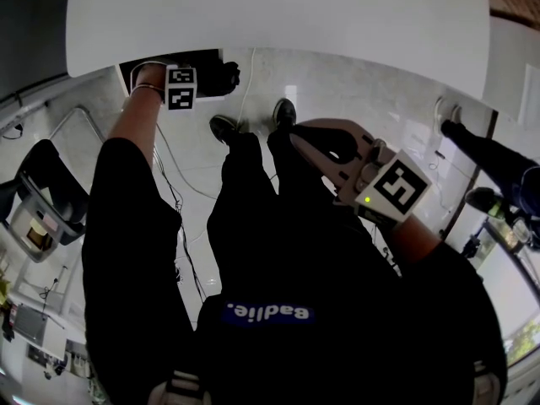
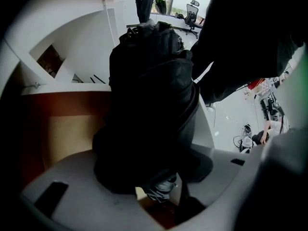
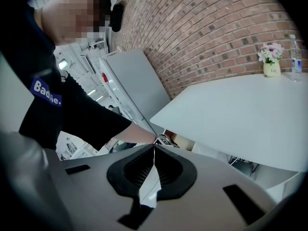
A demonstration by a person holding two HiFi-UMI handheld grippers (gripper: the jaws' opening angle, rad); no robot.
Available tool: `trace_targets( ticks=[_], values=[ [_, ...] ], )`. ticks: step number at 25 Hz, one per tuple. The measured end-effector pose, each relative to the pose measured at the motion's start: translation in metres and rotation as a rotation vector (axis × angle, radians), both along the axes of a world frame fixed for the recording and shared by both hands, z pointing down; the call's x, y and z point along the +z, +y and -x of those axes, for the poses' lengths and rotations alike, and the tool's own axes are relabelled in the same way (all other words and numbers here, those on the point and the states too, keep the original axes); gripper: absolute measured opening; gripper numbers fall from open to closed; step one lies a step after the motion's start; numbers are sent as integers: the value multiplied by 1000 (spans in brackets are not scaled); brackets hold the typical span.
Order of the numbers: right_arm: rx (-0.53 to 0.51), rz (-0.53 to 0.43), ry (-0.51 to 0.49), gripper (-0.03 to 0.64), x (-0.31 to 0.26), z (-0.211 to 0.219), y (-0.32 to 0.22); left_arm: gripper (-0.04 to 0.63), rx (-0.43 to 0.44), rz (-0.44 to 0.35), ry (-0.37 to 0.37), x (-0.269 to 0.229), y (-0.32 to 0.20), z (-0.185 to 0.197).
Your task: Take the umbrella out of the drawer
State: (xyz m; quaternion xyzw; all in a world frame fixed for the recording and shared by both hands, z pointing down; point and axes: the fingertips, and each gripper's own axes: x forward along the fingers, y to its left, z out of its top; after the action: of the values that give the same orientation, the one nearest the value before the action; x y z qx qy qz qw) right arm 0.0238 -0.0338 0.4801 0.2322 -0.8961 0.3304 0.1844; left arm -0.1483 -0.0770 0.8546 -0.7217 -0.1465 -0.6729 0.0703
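Note:
The umbrella (image 2: 149, 95) is black and folded, and it fills the left gripper view, standing up between the grey jaws. My left gripper (image 2: 150, 146) points straight down into the wooden drawer (image 2: 62, 138) and is shut on the umbrella. In the head view the left gripper (image 1: 190, 78) reaches under the white table edge into the dark drawer opening (image 1: 145, 66), with the umbrella (image 1: 224, 76) showing beside it. My right gripper (image 3: 154, 150) is shut with nothing between its ribbed pads. It hangs over my legs in the head view (image 1: 299, 137), away from the drawer.
A white table top (image 1: 278, 24) overhangs the drawer. Cables (image 1: 181, 180) run across the pale floor near my shoes. A chair (image 1: 38, 201) stands at the left and another person's legs (image 1: 485, 154) at the right. A flower pot (image 3: 272, 67) and bottle (image 3: 296, 59) stand on the table.

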Motion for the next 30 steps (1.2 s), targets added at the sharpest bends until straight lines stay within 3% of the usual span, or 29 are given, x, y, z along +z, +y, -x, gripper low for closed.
trace_targets(
  ticks=[11, 23, 30],
  values=[
    [-31, -51, -46, 31, -38, 13, -8, 219, -96, -41, 59, -69, 3, -2],
    [-46, -118, -150, 31, -103, 16, -13, 219, -189, -43, 31, -170, 26, 14],
    [-82, -160, -212, 31, -141, 11, -16, 220, -216, -98, 35, -226, 2, 8]
  ],
)
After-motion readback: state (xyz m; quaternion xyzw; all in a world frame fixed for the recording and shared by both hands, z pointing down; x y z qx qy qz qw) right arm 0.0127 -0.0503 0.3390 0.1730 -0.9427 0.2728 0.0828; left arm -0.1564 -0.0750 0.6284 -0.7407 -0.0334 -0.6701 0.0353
